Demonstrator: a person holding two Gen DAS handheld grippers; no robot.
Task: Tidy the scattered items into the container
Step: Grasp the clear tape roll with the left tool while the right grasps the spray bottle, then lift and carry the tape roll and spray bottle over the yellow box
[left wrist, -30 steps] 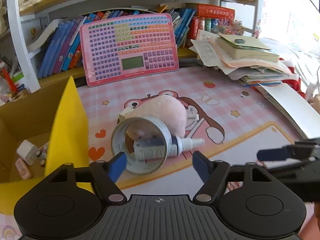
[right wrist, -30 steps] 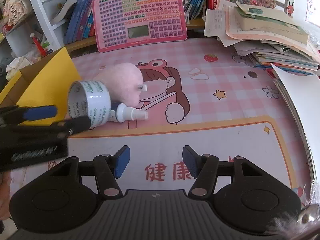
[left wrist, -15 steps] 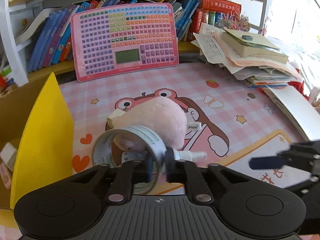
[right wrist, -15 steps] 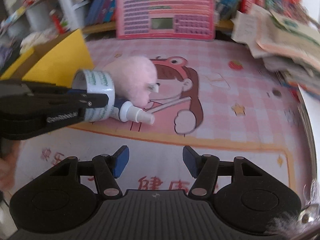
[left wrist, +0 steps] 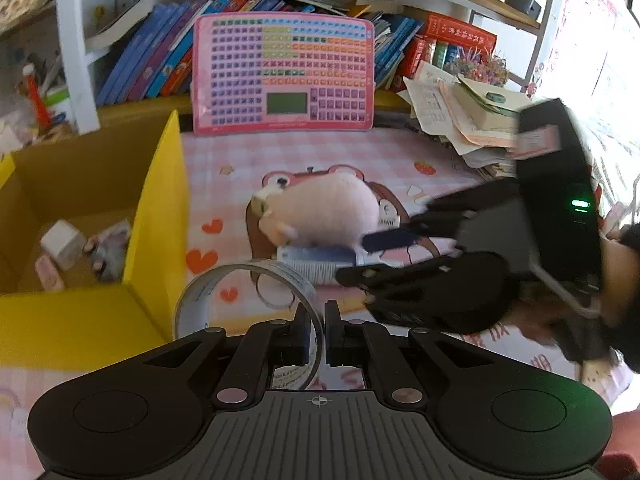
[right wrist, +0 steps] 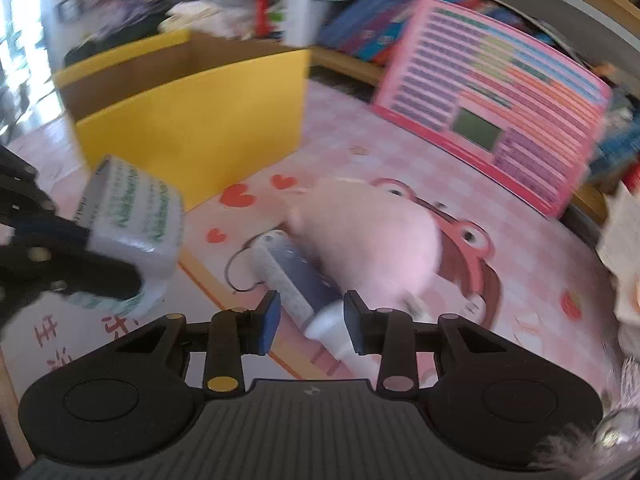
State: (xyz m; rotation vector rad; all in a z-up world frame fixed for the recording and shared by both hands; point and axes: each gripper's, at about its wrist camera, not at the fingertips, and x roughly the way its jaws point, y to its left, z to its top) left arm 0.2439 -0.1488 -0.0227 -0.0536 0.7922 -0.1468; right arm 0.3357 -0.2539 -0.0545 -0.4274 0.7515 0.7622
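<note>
My left gripper is shut on the wall of a tape roll and holds it lifted beside the yellow box; the roll also shows in the right wrist view. My right gripper is open, with its fingers either side of a blue spray bottle that lies on the mat against a pink plush toy. In the left wrist view the right gripper straddles the bottle below the plush.
The yellow box holds several small items. A pink toy keyboard leans on the bookshelf behind. A stack of papers and books lies at the right. The pink cartoon mat covers the desk.
My left gripper has lifted the tape roll off the bottle and pulled it back toward the box. My right gripper has swung left and come down around the spray bottle.
</note>
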